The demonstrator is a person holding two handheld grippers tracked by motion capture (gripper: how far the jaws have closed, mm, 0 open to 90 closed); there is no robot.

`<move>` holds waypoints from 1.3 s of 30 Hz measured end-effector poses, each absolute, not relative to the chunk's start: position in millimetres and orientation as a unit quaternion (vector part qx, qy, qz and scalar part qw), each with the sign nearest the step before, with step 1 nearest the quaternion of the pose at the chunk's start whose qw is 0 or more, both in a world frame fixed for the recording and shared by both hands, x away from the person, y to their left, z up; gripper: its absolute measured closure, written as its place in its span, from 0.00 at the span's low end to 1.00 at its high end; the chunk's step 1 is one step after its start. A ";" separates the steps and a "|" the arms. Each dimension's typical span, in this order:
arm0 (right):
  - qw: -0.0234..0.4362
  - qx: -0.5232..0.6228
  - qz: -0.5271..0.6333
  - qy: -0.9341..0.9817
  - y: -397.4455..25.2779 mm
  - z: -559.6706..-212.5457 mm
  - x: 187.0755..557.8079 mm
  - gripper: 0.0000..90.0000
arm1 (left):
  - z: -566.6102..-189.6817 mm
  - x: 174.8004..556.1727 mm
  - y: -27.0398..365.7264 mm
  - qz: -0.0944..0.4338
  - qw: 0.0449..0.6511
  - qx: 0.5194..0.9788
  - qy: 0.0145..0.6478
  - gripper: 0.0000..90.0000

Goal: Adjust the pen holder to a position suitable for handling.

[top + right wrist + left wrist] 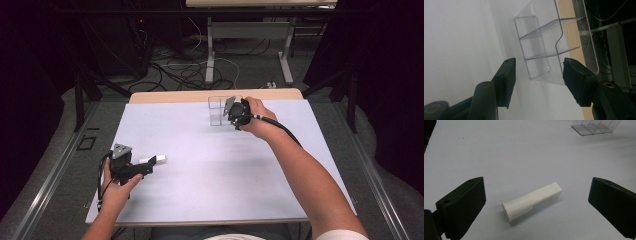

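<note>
A white tube (532, 201) lies flat on the white table sheet (210, 165), its cap end towards me. My left gripper (536, 205) is open, one jaw on each side of the tube and neither touching it; in the high view the left gripper (145, 166) sits at the table's left with the tube (154, 160) at its tips. A clear plastic organizer with dividers (546, 47) stands at the far middle of the table (219, 111). My right gripper (537, 75) is open, its jaws around the organizer's near end; in the high view the right gripper (234, 114) is against the organizer's right side.
The table's wooden far edge (215, 95) lies just behind the organizer. Beyond it are floor cables (185, 70) and another table's legs (210, 50). Dark frame rails run along both sides of the table.
</note>
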State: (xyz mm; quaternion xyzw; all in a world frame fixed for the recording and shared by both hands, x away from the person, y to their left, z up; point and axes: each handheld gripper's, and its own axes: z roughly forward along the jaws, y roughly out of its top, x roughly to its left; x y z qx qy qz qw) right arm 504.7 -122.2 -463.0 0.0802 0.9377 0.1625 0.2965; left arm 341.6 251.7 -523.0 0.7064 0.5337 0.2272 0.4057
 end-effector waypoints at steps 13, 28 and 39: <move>0.302 0.099 0.179 0.931 -123.6 -469.1 515.2 0.48 | -524.2 341.9 251.3 0.226 0.404 0.708 0.533 0.01; 0.291 0.108 0.217 0.926 -119.2 -472.3 530.2 0.49 | -524.3 341.7 252.1 0.224 0.404 0.709 0.533 0.02; 0.272 0.106 0.232 0.928 -112.6 -481.2 536.6 0.52 | -524.7 341.5 253.5 0.220 0.405 0.708 0.535 0.02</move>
